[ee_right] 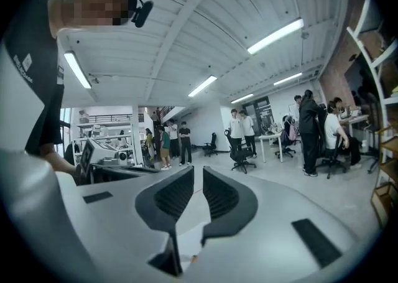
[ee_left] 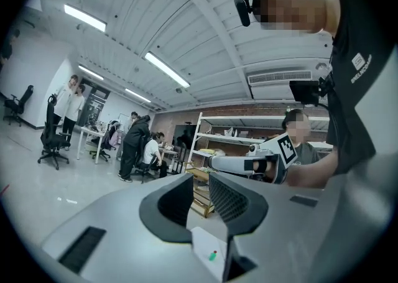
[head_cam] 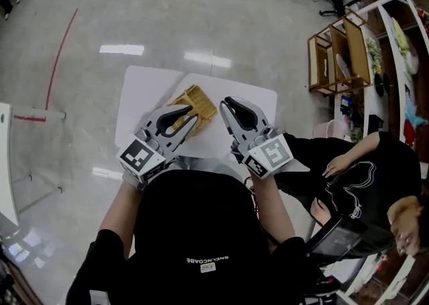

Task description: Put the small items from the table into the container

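Both held high over the table. Left gripper: jaws narrowly apart, empty. Right gripper: same, empty. Container sits on the table beneath the left gripper's tips, so left is nearer. No small items visible.

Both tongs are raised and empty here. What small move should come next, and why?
Probably tilt the right tongs down toward the table. Both it and the left tongs face level into the room, empty, above the container, hiding part of it.
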Motion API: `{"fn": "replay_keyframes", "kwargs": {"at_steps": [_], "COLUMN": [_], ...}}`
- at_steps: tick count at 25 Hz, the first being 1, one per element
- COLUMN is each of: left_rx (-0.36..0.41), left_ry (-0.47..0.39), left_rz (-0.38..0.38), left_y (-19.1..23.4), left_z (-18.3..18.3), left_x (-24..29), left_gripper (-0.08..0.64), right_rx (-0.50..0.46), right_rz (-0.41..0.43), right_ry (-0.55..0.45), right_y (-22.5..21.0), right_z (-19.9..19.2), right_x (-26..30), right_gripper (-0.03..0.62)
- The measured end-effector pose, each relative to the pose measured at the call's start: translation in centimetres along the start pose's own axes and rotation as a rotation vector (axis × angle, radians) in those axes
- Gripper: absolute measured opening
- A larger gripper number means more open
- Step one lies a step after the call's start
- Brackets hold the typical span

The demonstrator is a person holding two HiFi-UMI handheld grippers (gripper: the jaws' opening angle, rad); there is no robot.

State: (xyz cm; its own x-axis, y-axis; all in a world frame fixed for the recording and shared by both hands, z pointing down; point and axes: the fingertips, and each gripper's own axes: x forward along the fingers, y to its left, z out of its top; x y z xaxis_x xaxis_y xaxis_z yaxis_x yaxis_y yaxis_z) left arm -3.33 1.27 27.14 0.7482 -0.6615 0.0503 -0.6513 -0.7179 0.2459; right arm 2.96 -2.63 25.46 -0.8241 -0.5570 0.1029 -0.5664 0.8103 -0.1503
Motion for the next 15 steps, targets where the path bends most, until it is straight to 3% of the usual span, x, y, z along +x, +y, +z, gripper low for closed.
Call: {"fn": "replay_keyframes", "kwargs": {"at_steps": [6,15], "left_rx": [0.04,0.068], "left_ry": [-0.009,-0.004], "left_rz": [-0.074,-0.128], "left_y": [-2.2,-5.1], "left_z": [3.0,4.4], "left_x": [2.8,5.9], "left_gripper": [0.064,0.064], "right_rx": [-0.027,-0.026], "right_rz": [-0.02,-0.075], "right_ry": [-0.093,-0.131], "right_y": [-1.1,-3.2], "right_z": [3.1,3.4], "right_x": [-4.4,-10.0], "right_gripper": [0.044,0.04]}}
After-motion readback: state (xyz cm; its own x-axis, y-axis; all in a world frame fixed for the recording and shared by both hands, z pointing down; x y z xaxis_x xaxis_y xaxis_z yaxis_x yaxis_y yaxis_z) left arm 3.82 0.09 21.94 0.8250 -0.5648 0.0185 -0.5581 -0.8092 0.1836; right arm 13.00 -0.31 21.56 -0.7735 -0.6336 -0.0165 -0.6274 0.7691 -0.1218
